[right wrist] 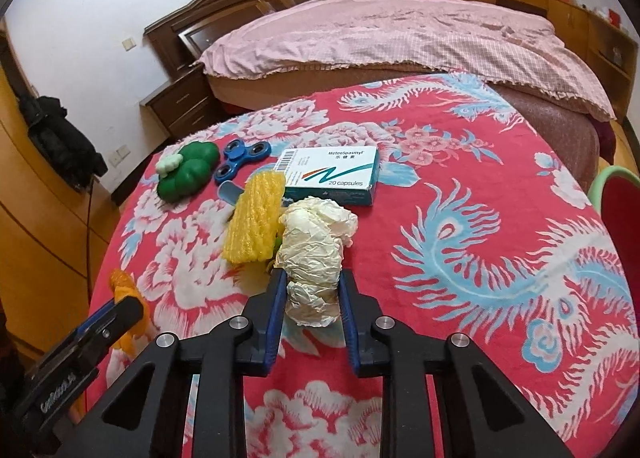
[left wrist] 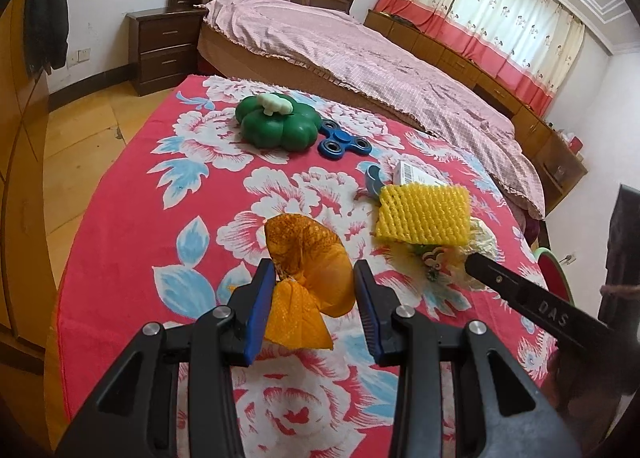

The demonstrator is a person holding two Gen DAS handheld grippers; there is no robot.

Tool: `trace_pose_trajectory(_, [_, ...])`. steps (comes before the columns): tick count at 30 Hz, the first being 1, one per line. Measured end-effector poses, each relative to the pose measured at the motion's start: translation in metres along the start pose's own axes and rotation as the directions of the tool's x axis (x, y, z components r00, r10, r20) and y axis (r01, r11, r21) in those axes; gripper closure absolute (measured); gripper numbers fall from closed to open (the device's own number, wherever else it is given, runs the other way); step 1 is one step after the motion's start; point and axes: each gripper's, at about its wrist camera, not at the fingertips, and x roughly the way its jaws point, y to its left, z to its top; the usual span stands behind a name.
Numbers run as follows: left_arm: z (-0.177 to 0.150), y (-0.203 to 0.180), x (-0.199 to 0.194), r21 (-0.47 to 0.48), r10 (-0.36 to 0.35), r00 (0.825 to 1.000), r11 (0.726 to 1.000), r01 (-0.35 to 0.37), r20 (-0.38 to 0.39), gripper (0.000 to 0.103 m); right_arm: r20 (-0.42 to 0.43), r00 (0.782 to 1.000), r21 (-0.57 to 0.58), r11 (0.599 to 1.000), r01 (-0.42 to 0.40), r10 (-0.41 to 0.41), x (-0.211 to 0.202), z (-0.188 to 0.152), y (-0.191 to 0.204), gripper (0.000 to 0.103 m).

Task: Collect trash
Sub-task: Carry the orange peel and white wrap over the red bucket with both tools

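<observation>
A crumpled wad of cream paper (right wrist: 316,258), creased and papery, lies lengthwise between the blue pads of the right tongs (right wrist: 313,298), which are clamped on its near end. Just left of it sits a yellow foam net sleeve (right wrist: 254,218), ribbed and spongy, touching the paper's side. Between the left tongs (left wrist: 315,300) rests an orange mesh bag (left wrist: 310,270), soft and knotted in the middle; its left pad touches the mesh while the right pad stands just clear, so these tongs are apart around it. Beyond the right tongs lies a flat white and teal medicine box (right wrist: 334,174) reading "MeteoSpasmyl" and "20 capsules", with a barcode at its left end. Further left are a blue three-lobed fidget spinner (right wrist: 242,160) and a glossy green lobed plastic container (right wrist: 188,174) with a pale clover-shaped knob. Everything lies on a table (right wrist: 460,198) under a red woven cloth printed with white peonies and a blue phoenix. Behind it stand a bed (right wrist: 400,34) with a pink checked cover, a dark wooden headboard and nightstand, and red-and-cream curtains (left wrist: 500,6).
</observation>
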Motion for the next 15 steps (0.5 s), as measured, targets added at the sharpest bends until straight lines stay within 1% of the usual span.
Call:
trace_pose_trajectory(9, [-0.003,-0.016,-0.015,0.012,-0.010,1.000,1.000,0.010,0.015,0.063,0.039,0.999,0.019,0.999,-0.030,0.029,-0.035,-0.011,-0.014,0.077])
trace_pose_trajectory(15, [-0.007,-0.038,-0.024,0.036,-0.029,1.000,0.999,0.028,0.011,0.063,0.082,0.996,0.041,0.998,-0.051,0.047,-0.061,-0.016,-0.027,0.077])
